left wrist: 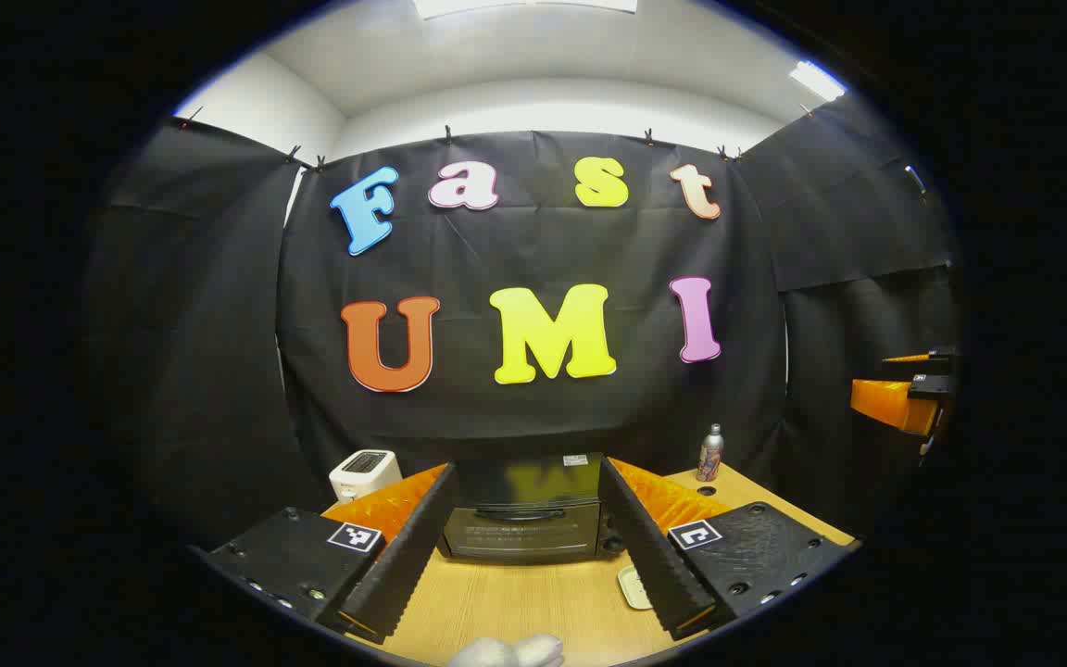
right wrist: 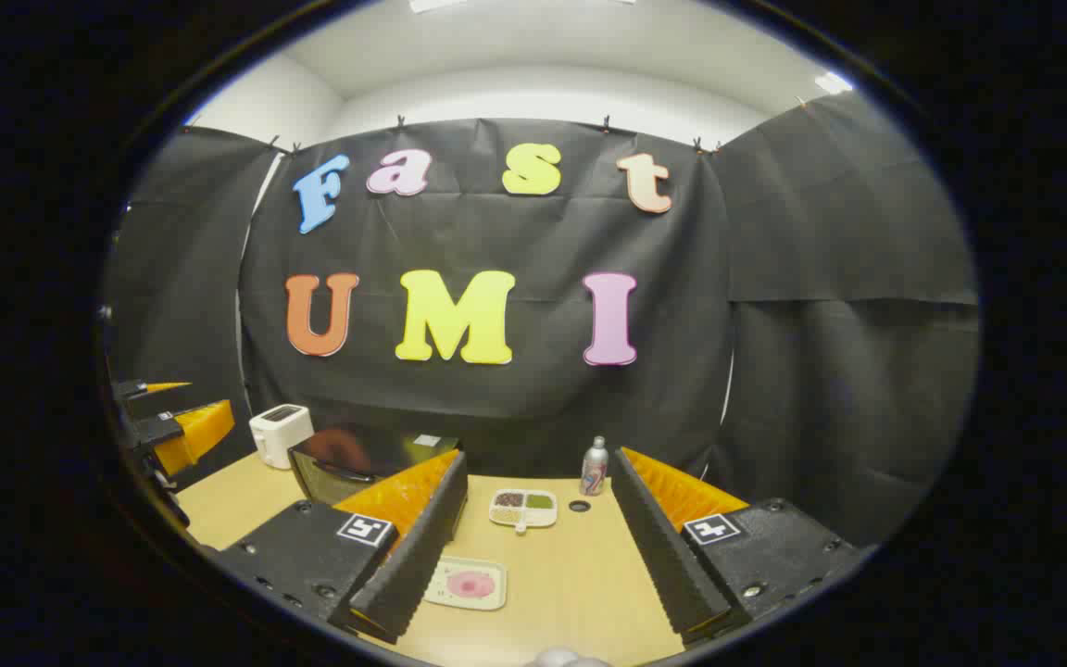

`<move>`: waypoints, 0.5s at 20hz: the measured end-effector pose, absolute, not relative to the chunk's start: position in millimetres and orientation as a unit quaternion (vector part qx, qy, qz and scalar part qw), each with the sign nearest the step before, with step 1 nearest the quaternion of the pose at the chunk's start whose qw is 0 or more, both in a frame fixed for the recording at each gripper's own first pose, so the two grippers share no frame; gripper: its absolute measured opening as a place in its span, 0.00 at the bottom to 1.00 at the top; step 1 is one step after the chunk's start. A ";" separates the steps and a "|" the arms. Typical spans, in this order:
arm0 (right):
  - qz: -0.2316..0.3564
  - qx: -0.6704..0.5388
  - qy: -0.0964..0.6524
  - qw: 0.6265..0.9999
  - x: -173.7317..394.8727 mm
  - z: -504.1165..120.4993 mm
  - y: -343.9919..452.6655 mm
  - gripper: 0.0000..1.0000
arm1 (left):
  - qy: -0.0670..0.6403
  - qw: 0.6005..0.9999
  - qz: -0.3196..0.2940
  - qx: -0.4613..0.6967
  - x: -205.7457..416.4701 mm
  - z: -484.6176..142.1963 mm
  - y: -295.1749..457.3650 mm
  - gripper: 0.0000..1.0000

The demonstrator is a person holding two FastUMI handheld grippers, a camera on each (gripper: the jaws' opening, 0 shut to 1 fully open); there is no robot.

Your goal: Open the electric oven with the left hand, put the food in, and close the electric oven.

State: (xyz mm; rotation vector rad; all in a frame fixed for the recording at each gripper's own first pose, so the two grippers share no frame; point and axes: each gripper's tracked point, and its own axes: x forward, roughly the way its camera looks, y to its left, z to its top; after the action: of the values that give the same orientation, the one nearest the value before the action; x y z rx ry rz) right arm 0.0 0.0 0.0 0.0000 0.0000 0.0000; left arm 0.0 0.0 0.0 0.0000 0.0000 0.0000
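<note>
Currently: left tool [left wrist: 533,565] wide open, holding nothing | right tool [right wrist: 538,556] wide open, holding nothing | oven [left wrist: 524,509] door closed

This is a small test booth set up like a kitchen — black cloth [left wrist: 533,408] hangs on clips in front of white walls, and a wooden table [right wrist: 571,565] holds an oven [left wrist: 524,509], a toaster [right wrist: 280,433] and plates of food [right wrist: 469,584].

You get bright, even light from white ceiling panels [left wrist: 524,6]. Glossy black oven top [right wrist: 376,449] mirrors booth colours. Pale wooden table [right wrist: 571,565] evenly lit, faint shadows. Strong fisheye bending at edges; centre sharp.
</note>
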 end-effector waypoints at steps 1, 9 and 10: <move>0.000 -0.001 0.001 1.000 0.6 -0.9 0.7 0.96 | 0.002 1.000 0.000 -0.003 1.9 -1.0 0.2 0.97; 0.002 -0.007 0.003 1.000 2.8 -2.5 3.3 0.96 | 0.000 1.000 0.000 -0.010 8.8 -2.6 2.8 0.97; 0.003 -0.007 0.003 1.000 2.7 -2.5 3.5 0.96 | 0.001 1.000 0.001 -0.010 9.9 -4.0 3.7 0.97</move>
State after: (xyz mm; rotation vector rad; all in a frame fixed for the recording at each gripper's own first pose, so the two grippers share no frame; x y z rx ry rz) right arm 2.7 3.5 -2.5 -0.0133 0.0053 0.0050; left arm 9.9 3.7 -4.0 -0.0197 0.0030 0.0019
